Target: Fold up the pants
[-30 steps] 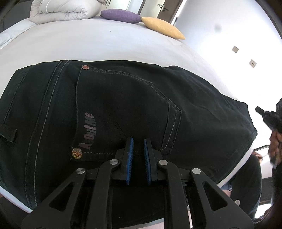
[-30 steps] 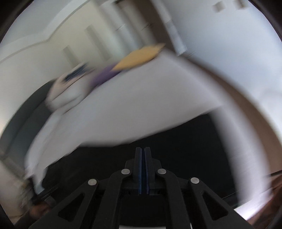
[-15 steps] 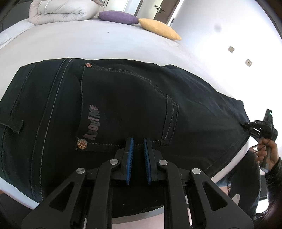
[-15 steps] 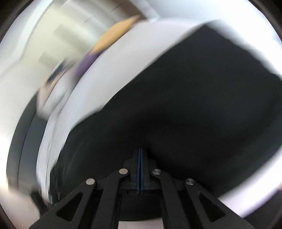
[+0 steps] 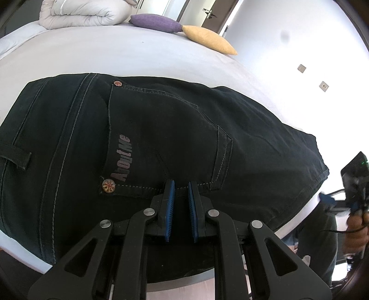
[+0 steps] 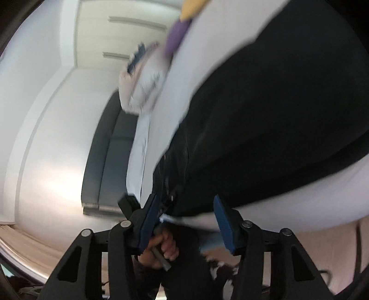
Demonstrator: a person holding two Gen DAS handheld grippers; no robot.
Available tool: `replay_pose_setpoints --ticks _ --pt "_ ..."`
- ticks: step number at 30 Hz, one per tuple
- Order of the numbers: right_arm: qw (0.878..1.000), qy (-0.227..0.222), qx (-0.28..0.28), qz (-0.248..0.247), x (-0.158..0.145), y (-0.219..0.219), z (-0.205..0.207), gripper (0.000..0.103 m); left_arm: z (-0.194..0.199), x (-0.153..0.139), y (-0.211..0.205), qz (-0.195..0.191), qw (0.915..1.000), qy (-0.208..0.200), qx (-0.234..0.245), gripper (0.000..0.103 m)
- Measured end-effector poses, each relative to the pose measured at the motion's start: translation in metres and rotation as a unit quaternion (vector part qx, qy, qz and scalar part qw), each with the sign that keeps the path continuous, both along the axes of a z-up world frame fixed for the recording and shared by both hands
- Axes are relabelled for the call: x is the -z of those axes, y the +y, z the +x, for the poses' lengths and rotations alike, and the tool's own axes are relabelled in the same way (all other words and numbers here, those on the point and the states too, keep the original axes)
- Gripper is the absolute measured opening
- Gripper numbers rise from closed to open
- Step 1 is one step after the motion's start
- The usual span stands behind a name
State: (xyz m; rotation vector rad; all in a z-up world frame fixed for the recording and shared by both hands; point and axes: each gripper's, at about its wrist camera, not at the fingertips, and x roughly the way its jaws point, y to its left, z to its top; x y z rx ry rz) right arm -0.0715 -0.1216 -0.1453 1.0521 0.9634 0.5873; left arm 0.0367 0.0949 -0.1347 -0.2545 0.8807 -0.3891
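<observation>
— White bedsheet [image 5: 138, 57] under everything; what changed at the tongs?

— The right gripper [image 6: 188, 217], pressed shut half a second ago, now stands wide apart with nothing between its blue ribbed pads, off the bed's edge. The left gripper [image 5: 181, 207] keeps its narrow gap, empty, over the pants [image 5: 161, 138].

— Where do the pants lie?

— Flat on the bed, folded, back pocket up. Dark denim, pale stitching, round metal rivets.

— Any writing?

— "AboutMe" in grey along the pocket edge.

— Beyond?

— A rolled white duvet [image 5: 85, 11], a purple cushion [image 5: 154, 22], a yellow cushion [image 5: 207, 39]. The right view is blurred.
</observation>
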Motion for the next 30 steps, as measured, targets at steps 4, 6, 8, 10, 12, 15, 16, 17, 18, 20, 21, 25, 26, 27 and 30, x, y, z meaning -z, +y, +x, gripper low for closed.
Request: replay_pose_setpoints --ticks 4,6,8,10,12,15,16,17,18,20,21,25,26,27,30 --pt "0.999 0.038 0.005 0.039 0.024 0.010 0.006 0.054 -0.001 0.001 0.001 -0.001 1.0000 -0.002 0.000 0.012" --pt "0.998 0.041 0.010 0.041 0.029 0.009 0.006 0.054 -0.001 0.001 0.001 -0.002 1.0000 -0.002 0.000 0.012" --pt "0.998 0.045 0.009 0.048 0.032 0.017 0.009 0.054 -0.002 0.001 0.001 -0.002 1.0000 -0.002 0.000 0.012" --pt "0.997 0.050 0.008 0.051 0.033 0.004 0.017 0.054 -0.002 0.001 0.002 -0.002 1.0000 -0.002 0.000 0.012" --pt "0.996 0.060 0.011 0.058 0.041 0.003 0.019 0.054 -0.002 0.001 0.002 -0.002 1.0000 -0.002 0.000 0.012" --pt "0.996 0.069 0.012 0.061 0.047 -0.001 0.014 0.054 -0.002 0.001 0.002 -0.002 1.0000 -0.002 0.000 0.012" --pt "0.995 0.071 0.013 0.064 0.046 0.004 0.021 0.054 -0.002 0.001 0.001 -0.002 1.0000 -0.002 0.000 0.012" --pt "0.995 0.074 0.012 0.066 0.047 0.005 0.023 0.053 -0.002 0.001 0.001 -0.002 1.0000 -0.002 0.000 0.012" --pt "0.995 0.079 0.012 0.066 0.048 0.005 0.023 0.052 -0.002 0.001 0.001 -0.002 1.0000 -0.002 0.000 0.012" --pt "0.995 0.080 0.011 0.064 0.046 0.005 0.021 0.047 -0.002 0.001 0.001 -0.002 1.0000 -0.002 0.000 0.012" --pt "0.995 0.082 0.010 0.062 0.047 0.005 0.022 0.045 -0.002 0.001 0.001 -0.001 1.0000 -0.002 0.000 0.012" --pt "0.996 0.084 0.008 0.042 0.050 0.005 0.032 0.010 -0.003 0.001 0.001 0.001 1.0000 -0.002 0.000 0.012" --pt "0.996 0.084 0.006 0.023 0.050 0.007 0.034 0.006 -0.003 0.000 0.001 0.003 1.0000 -0.002 0.001 0.012" --pt "0.996 0.083 0.005 0.015 0.051 0.007 0.034 0.005 -0.003 0.000 -0.001 0.005 1.0000 -0.002 0.001 0.012" --pt "0.997 0.070 -0.003 -0.015 0.047 0.009 0.029 0.004 -0.005 -0.001 -0.003 0.015 0.9999 0.002 0.005 0.012"
